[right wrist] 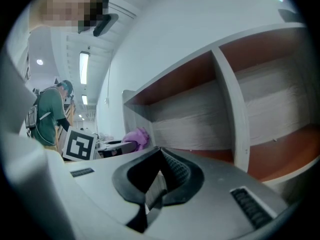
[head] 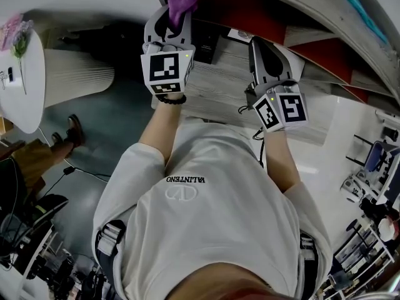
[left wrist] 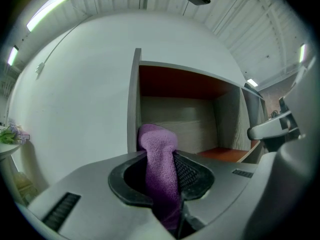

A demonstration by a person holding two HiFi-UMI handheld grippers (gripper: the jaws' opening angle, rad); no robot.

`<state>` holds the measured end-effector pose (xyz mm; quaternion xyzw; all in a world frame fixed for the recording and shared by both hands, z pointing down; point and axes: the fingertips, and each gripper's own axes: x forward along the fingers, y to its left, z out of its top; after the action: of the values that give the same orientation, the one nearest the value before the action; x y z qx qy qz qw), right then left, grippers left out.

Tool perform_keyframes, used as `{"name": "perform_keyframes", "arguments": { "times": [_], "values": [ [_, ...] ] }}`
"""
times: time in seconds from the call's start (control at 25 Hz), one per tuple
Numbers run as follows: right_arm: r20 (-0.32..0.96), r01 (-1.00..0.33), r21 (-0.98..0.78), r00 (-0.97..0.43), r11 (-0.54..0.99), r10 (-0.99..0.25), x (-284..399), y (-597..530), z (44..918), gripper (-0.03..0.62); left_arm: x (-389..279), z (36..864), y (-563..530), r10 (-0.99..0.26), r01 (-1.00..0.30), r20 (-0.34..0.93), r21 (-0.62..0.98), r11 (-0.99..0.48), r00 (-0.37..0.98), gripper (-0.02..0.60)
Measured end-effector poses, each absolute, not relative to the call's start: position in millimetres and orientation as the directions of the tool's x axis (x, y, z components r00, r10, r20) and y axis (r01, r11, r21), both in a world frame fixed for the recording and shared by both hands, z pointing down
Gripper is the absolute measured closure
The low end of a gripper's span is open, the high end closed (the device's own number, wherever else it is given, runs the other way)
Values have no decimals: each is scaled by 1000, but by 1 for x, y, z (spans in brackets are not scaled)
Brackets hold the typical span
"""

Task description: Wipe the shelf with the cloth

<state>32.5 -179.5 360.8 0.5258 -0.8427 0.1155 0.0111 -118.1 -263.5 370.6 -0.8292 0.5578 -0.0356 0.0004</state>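
At the shelf's left end: cloth gripped in one tool, the other tool empty.

Against the leftmost compartment of the shelf [left wrist: 176, 120], the left tool [head: 169, 19] has its jaws clamped on a purple cloth [left wrist: 161, 166]. The cloth runs up between the pads as a folded strip, and its rounded top stands above the jaw tips, just beside the compartment's white left upright. No view shows whether it touches the shelf. The right tool [right wrist: 159, 180] is held lower and to the right, near the pale wood-grain surface. Its jaws are pressed together with nothing between them. The shelf has a white frame, red-brown inner panels and a grey wood-grain back. Off to the left a white round bench [head: 30, 86] carries some flowers [head: 16, 32]. A person in a green top [right wrist: 49, 118] stands in the background.
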Motion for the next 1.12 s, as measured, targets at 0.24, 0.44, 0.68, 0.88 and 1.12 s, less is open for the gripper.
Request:
{"name": "perform_keyframes", "arguments": {
  "times": [0.24,0.44,0.68,0.88,1.12],
  "values": [
    [143,-890,-181,-444,418,-885,38,-178,361,595,-116,393,-265,-926,-927,98,-55,-372,366,492],
    [147,-890,-183,-445,418,-883,39,-176,364,595,-116,403,-264,-933,-930,93,-97,-355,347,492],
    [144,-894,-185,-435,407,-889,50,-174,363,595,-115,403,-264,-934,-929,68,-102,-356,350,492],
    [144,-896,-189,-431,403,-891,55,-172,363,595,-115,404,-263,-933,-927,49,-106,-361,358,492],
    [139,-900,-194,-418,390,-897,63,-170,364,595,-115,404,-262,-927,-920,44,-119,-375,372,492]
  ]
}}
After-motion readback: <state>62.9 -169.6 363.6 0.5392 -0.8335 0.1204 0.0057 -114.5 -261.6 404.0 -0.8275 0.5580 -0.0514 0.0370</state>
